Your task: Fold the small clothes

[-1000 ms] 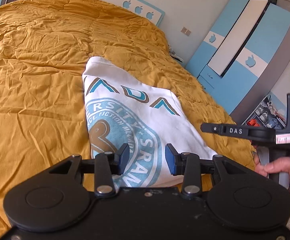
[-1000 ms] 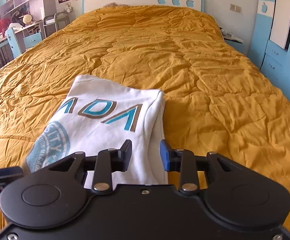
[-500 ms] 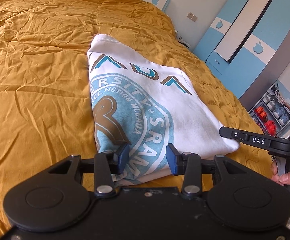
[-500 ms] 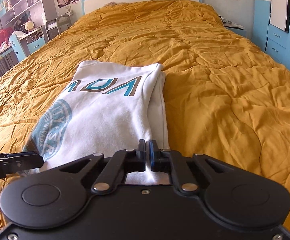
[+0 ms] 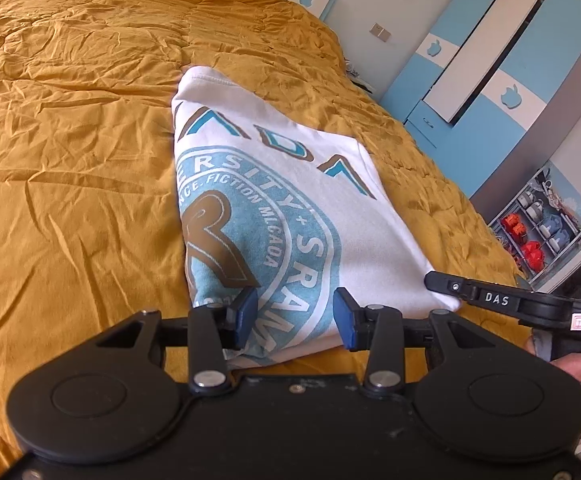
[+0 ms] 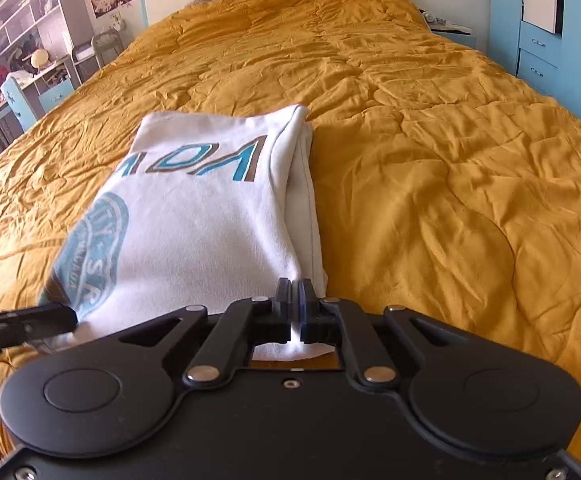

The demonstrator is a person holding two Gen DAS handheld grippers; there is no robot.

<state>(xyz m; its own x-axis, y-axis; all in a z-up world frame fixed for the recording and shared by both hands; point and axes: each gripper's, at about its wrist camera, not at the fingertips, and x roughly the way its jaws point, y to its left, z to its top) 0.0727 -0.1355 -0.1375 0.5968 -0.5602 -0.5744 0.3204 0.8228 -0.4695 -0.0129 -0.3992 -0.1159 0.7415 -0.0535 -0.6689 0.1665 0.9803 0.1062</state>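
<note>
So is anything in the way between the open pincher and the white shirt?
No, nothing visible. The left gripper is open right over the near edge of the white shirt on the yellow bedspread. The right gripper is pinched shut on its corner.

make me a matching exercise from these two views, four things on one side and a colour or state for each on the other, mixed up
Things:
1. left tongs
2. right tongs
3. bedspread
4. wardrobe

Colour or state:
A. blue and white with apple shapes
B. shut on the near corner of the white shirt
C. mustard yellow, wrinkled
D. open, pads apart over the shirt's near edge

Pairs: 1-D, 2-B, 3-C, 4-A
</note>
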